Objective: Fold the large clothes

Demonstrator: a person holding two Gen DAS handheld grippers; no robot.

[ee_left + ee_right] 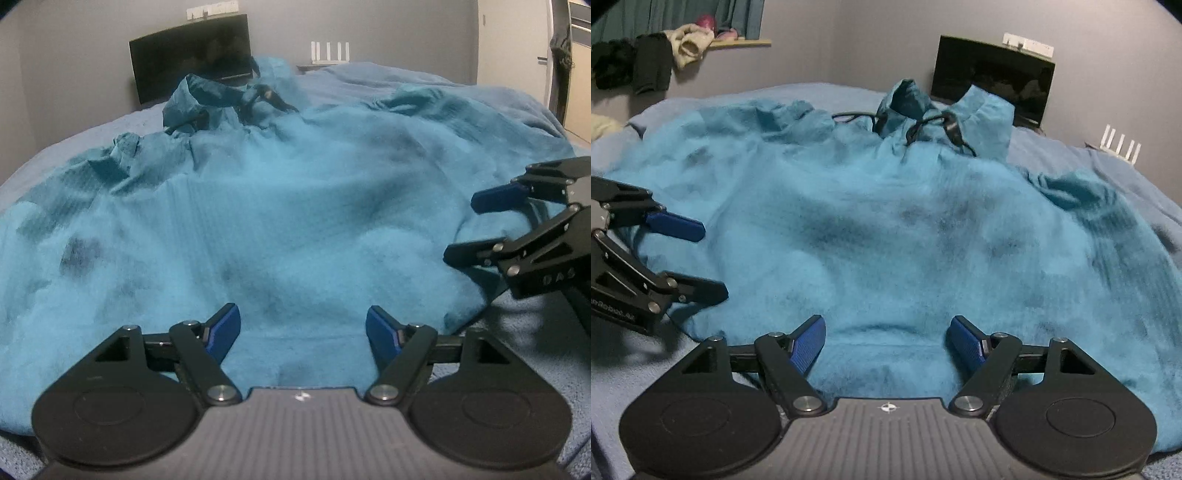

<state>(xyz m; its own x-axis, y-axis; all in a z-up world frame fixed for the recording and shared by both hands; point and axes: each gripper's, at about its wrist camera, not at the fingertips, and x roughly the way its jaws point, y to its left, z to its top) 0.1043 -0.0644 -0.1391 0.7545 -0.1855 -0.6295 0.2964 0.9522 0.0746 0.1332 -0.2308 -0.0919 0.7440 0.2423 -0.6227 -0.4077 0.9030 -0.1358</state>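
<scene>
Here's the teal hoodie (295, 206) spread across the bed (369, 79), hood (207, 96) and black drawstrings (938, 127) bunched at the far end near the dark monitor (192, 70), hem closest to us. The left gripper (302, 334) hovers over the near hem with its blue pads wide apart and nothing between them but fabric lying below; the right gripper (886, 341) does the same on its side, jaws spread wide, empty. Each one shows at the edge of the other's view, so they sit fairly close together along that bottom edge. The body of the hoodie is lumpy, not flat, and one sleeve (417, 98) is rumpled at the far right. Now the risks, as I read it: close down here and a pad may catch only the top layer, so the fold drags one side and leaves the back behind. Pinch too deep and the blue bedcover comes up with the cloth. With both grippers this near each other, a lift could also let the outer edges sag and fold crooked, and the loose drawstrings could get trapped inside the fold.
</scene>
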